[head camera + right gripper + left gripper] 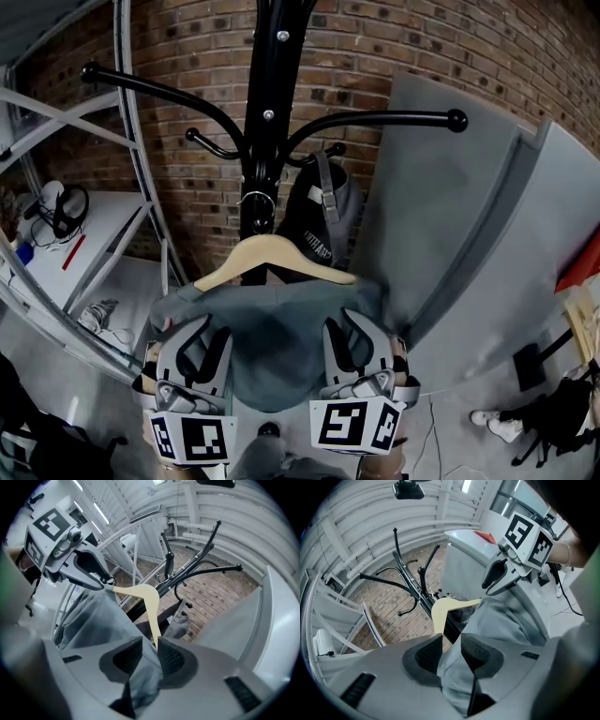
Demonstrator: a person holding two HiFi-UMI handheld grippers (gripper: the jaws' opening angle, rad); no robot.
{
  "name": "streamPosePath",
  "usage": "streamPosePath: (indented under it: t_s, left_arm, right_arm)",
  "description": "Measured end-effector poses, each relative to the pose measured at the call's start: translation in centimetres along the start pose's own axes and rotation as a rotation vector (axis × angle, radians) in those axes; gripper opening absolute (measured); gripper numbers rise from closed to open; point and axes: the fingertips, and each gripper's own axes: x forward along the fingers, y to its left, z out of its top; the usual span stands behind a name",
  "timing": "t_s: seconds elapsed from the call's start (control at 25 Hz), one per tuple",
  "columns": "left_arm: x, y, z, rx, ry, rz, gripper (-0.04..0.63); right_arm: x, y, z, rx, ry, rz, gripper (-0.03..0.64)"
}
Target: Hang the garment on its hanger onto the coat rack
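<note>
A black coat rack (267, 112) stands against the brick wall. Right in front of its pole is a pale wooden hanger (267, 251), whose metal hook (255, 200) sits against the pole. A grey garment (272, 361) hangs on the hanger. My left gripper (204, 336) is shut on the garment's left shoulder, and my right gripper (354, 336) on its right shoulder. In the left gripper view, grey cloth (454, 667) fills the gap between the left gripper's pads (451, 646). In the right gripper view, the hanger arm (152, 616) and cloth run into the right gripper (150, 651).
A dark bag (323, 230) hangs on a lower hook of the rack. A tall grey cabinet (450, 216) stands close on the right. A white shelf frame (94, 225) with small items is on the left. Cables and a shoe (492, 422) lie on the floor.
</note>
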Motion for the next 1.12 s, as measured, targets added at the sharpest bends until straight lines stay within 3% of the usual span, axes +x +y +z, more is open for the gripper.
streamPosePath:
  t_s: [0.12,0.6,1.12]
  left_arm:
    - [-1.6,-0.9,0.4,-0.009,0.015,-0.005,0.129]
    - [-5.8,-2.4,1.5,-0.047,0.039,-0.005,0.005]
    - [-7.6,-2.5,2.4,-0.072,-0.026,0.007,0.003]
  right_arm:
    - [-1.5,0.4,0.0,0.008,-0.013,0.014,0.1]
    - [-5.7,1.1,0.2,0.042,-0.029,0.029,0.077]
    - [-7.0,2.4,0.3,0.03,-0.022,0.047,0.055]
